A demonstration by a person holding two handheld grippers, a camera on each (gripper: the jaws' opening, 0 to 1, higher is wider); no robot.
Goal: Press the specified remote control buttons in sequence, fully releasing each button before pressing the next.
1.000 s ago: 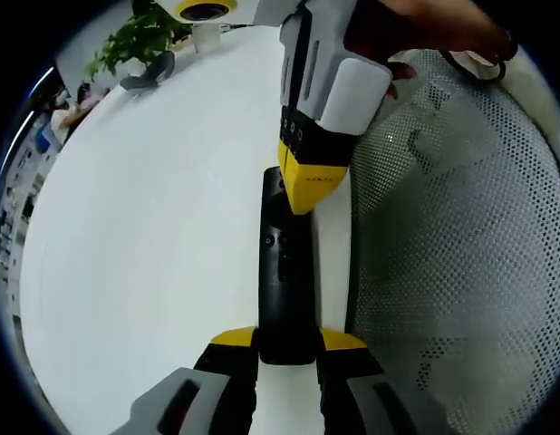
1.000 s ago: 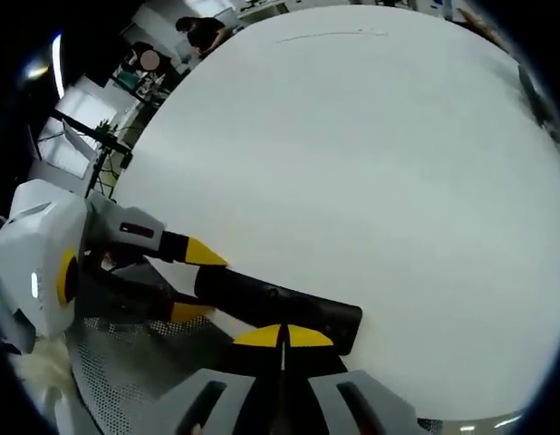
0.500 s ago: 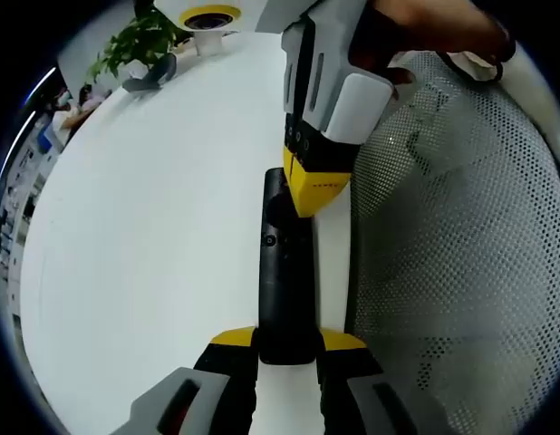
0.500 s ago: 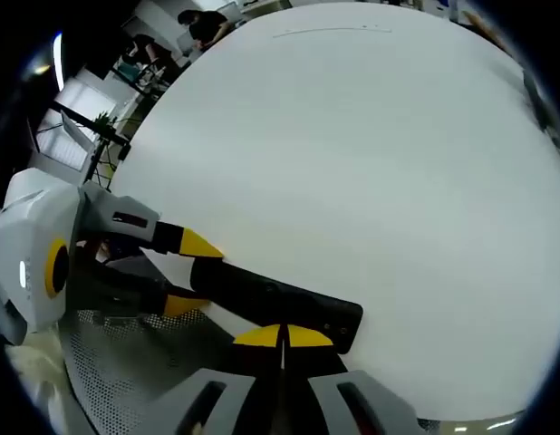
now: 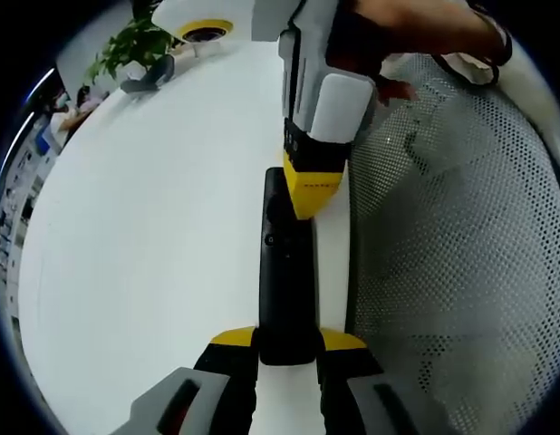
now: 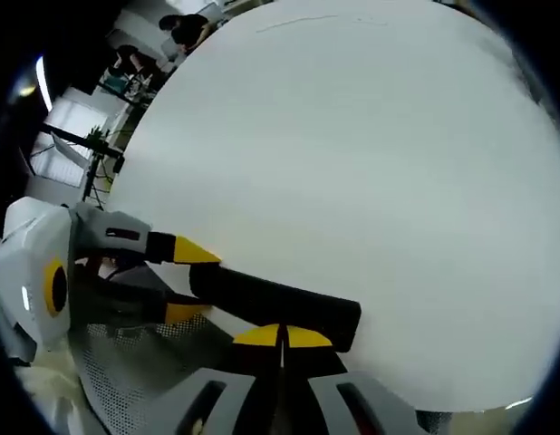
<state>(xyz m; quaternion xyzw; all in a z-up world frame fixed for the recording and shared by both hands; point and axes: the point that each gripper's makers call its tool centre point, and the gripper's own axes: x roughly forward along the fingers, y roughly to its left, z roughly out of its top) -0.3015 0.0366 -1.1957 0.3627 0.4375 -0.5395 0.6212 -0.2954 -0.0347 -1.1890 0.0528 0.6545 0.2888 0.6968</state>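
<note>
Left gripper [image 5: 287, 340]: its fingers [image 5: 233, 339] are clamped on the near end of the remote [image 5: 284, 272], one yellow pad on each long side. From that grip the black remote runs straight away, lying flat on the white bench [image 5: 144, 236] right beside the bench edge, with a perforated mesh seat [image 5: 452, 272] just past that edge.

Right gripper [image 6: 282, 337]: its fingers [image 6: 257, 336] are closed together, yellow tips meeting with only a seam between them and nothing held. In the right gripper view the tips sit at the remote's [image 6: 271, 304] far end. In the left gripper view the same gripper [image 5: 307, 195] points down at the far half of the remote, beyond a small round button [image 5: 270, 239]; contact cannot be confirmed, since the tip hides the surface under it.

Judgement: a press on a far-end button is in hand. To do it well:
- Keep the left clamp firm and the remote flat on the bench, so that the press does not tip it towards the seat.
- Bring the closed tip down square on one button only; the keys are small and closely spaced.
- Lift clear of the remote before moving along it to the next button.
- Hold both cameras on the remote.

A plant [image 5: 135, 41] stands at the bench's far side, well away from the remote.
</note>
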